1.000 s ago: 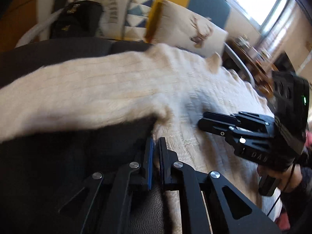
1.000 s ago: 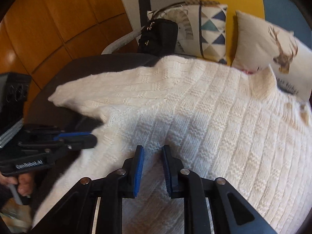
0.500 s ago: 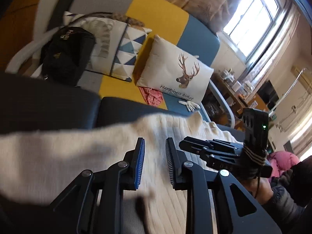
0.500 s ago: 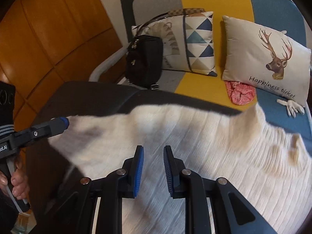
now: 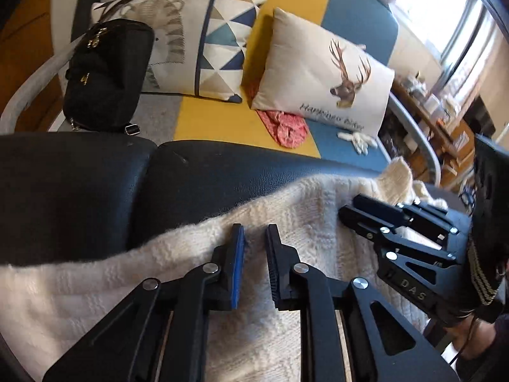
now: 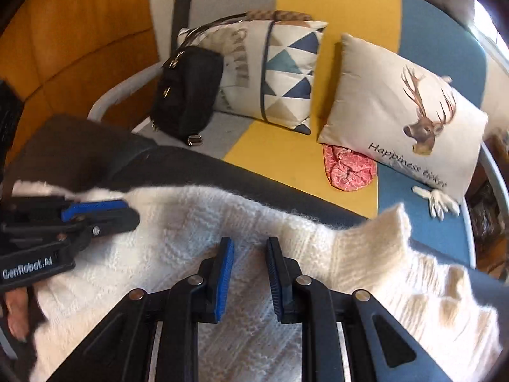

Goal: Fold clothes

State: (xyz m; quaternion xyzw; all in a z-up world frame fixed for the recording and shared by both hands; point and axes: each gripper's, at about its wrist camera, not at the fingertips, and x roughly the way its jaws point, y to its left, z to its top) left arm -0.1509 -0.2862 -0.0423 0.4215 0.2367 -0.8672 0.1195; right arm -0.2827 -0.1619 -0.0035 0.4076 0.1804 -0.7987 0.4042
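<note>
The cream knitted sweater (image 5: 286,222) lies spread over the black cushion (image 5: 95,184), near the sofa (image 5: 206,121). Left gripper (image 5: 254,232), jaws just narrowed, and right gripper (image 6: 249,245) hover above it, jaws slightly spread, pinching nothing.

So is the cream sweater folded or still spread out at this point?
Cannot tell for sure. The cream sweater lies bunched on the black cushion, its near part out of frame; no clean fold shows.

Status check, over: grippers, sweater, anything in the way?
Left gripper jaws just closing, parted over sweater, nothing gripped. Right gripper open above it. Nothing in the way.
</note>
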